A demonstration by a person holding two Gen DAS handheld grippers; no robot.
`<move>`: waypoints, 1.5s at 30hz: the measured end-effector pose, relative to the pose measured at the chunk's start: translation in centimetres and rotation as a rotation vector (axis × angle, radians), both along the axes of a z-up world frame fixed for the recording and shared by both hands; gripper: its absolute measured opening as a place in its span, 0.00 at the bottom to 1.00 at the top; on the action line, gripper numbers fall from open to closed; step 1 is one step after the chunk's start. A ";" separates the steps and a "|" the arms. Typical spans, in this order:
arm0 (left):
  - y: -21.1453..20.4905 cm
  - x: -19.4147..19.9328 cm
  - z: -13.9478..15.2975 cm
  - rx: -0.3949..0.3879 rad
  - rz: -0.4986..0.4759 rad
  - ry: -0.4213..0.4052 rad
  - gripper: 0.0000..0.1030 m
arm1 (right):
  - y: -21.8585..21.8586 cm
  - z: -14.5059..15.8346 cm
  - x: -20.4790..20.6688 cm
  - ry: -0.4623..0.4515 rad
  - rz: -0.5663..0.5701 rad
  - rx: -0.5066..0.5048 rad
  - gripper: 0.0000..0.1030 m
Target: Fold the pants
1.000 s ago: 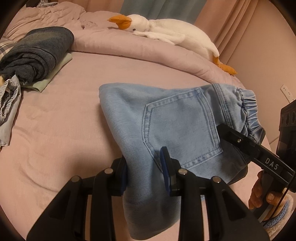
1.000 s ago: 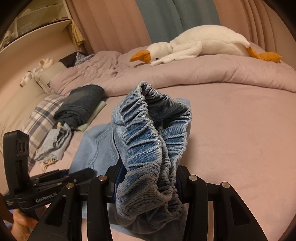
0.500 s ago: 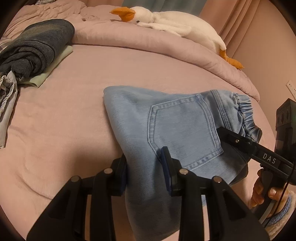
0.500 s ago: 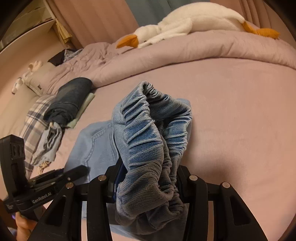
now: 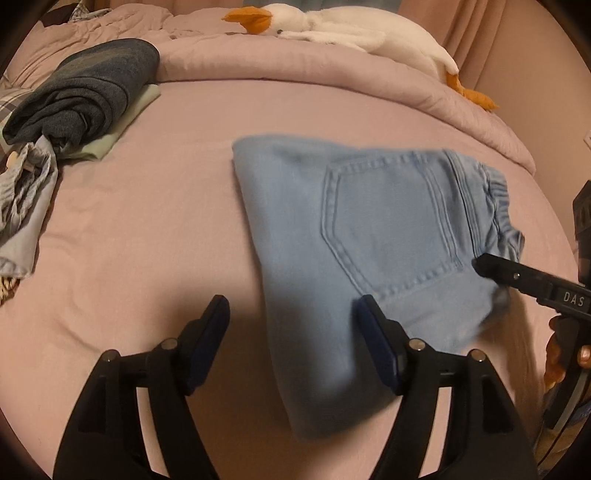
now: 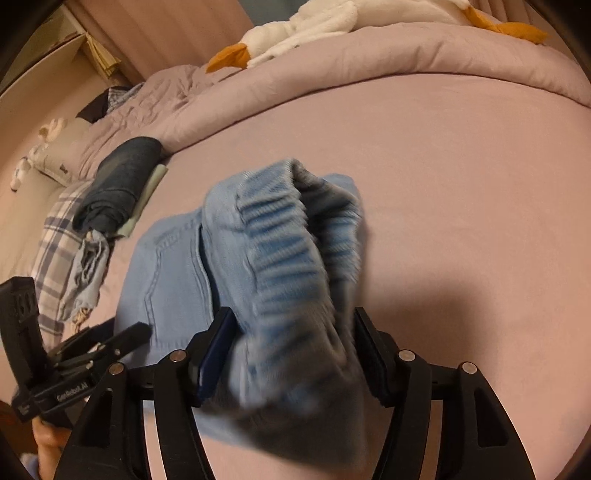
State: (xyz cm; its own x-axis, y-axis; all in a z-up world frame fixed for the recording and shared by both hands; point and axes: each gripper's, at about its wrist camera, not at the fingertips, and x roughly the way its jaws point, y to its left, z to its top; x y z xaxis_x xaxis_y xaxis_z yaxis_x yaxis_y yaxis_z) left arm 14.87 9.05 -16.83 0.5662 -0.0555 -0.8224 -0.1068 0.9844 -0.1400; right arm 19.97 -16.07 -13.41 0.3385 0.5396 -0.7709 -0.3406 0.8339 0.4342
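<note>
Light blue jeans (image 5: 376, 229) lie folded on the pink bed sheet (image 5: 147, 240), back pocket up, elastic waistband to the right. My left gripper (image 5: 291, 306) is opening; the folded edge lies between its wide jaws, and the pads are off the cloth. In the right wrist view the bunched waistband (image 6: 288, 258) is blurred and sags between the opening jaws of my right gripper (image 6: 291, 321), which no longer pinch it. One right finger (image 5: 509, 275) shows at the waistband end. The left gripper (image 6: 125, 332) sits at the lower left.
A folded dark jeans stack (image 5: 81, 92) on pale green cloth and a crumpled grey-blue garment (image 5: 26, 206) lie at the left. A plush goose (image 5: 351, 33) rests on the rolled duvet (image 5: 332, 70) behind. A plaid pillow (image 6: 55, 251) lies far left. A hand (image 5: 565, 354) holds the right gripper.
Both grippers have sunk toward the bed and spread their jaws. The jeans, pinched before by both, have slipped from the pads and dropped onto the sheet.
</note>
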 end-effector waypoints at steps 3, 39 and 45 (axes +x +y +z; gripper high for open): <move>-0.5 -0.4 -0.7 0.018 0.002 -0.004 0.70 | -0.2 -0.2 -1.0 -0.011 0.017 -0.047 0.67; -6.4 -14.2 13.9 0.102 0.073 -0.158 0.99 | -3.1 12.0 -12.5 -0.285 0.148 -0.076 0.99; -6.9 -14.4 14.3 0.107 0.067 -0.168 0.99 | -3.3 13.1 -13.4 -0.312 0.150 -0.067 0.99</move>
State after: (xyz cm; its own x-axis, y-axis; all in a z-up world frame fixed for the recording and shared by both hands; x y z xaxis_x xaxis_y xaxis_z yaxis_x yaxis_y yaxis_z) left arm 0.44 2.13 -2.56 0.6953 0.0694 -0.7154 -0.1563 0.9861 -0.0563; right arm 6.60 -19.33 -0.33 0.4841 0.5525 -0.6785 -0.5688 0.7880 0.2358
